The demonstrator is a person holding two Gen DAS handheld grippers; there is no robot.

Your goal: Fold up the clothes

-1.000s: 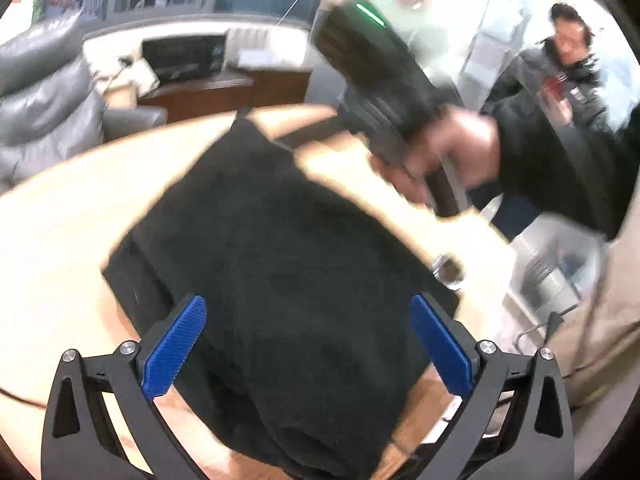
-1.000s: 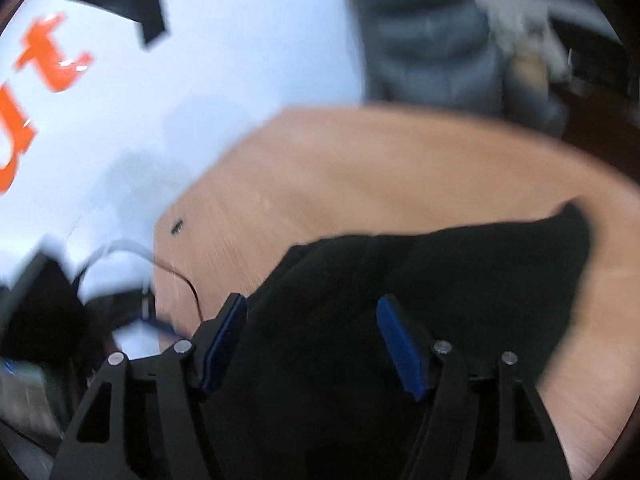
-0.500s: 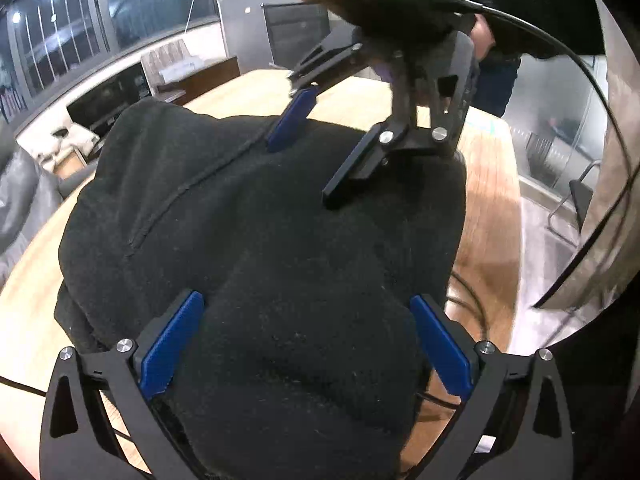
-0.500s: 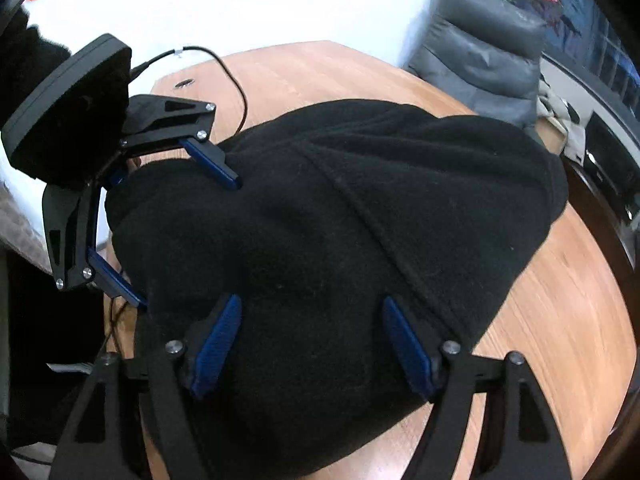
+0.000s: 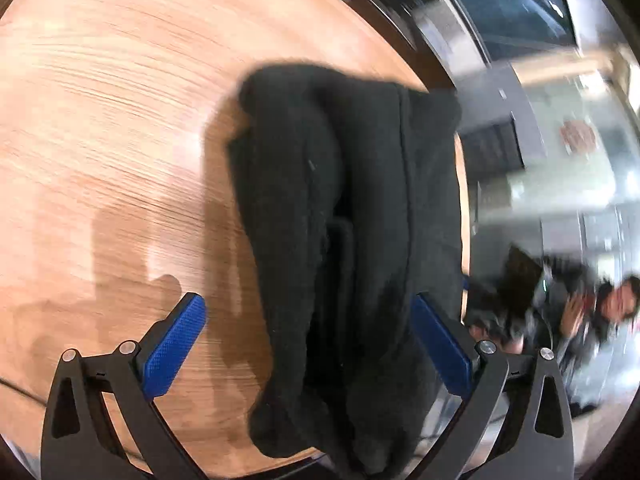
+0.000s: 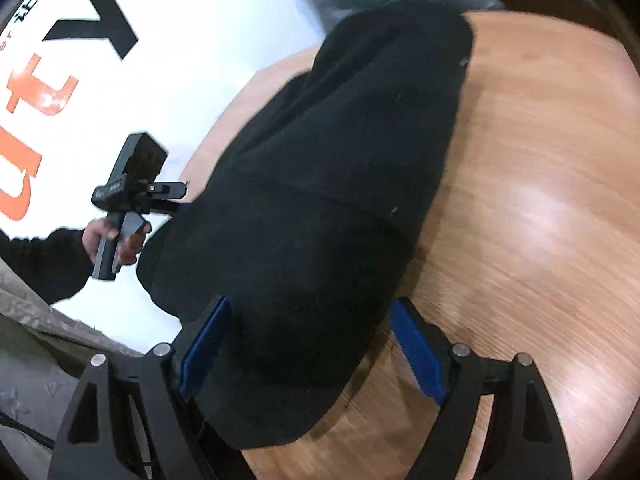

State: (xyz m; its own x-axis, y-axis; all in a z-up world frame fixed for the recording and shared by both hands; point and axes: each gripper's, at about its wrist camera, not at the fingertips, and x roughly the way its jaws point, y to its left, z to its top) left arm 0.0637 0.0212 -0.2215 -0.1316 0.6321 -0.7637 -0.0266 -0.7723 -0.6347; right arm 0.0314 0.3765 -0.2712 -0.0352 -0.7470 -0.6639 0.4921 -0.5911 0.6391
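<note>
Wooden worktop (image 6: 540,200) carries folded black fleece garment (image 6: 340,200) along edge; right claw (image 6: 310,354) opening astride it, left claw (image 5: 310,346) released.

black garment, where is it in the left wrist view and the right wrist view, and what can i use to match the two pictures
Left wrist view: the black garment runs from upper centre down to the bottom edge, between the blue pads, right of centre.
Right wrist view: it lies as a diagonal band from top centre-right down to the lower left, between the pads.
Shared landmark: the wooden table under it, to its left in the left wrist view and to its right in the right wrist view.
</note>
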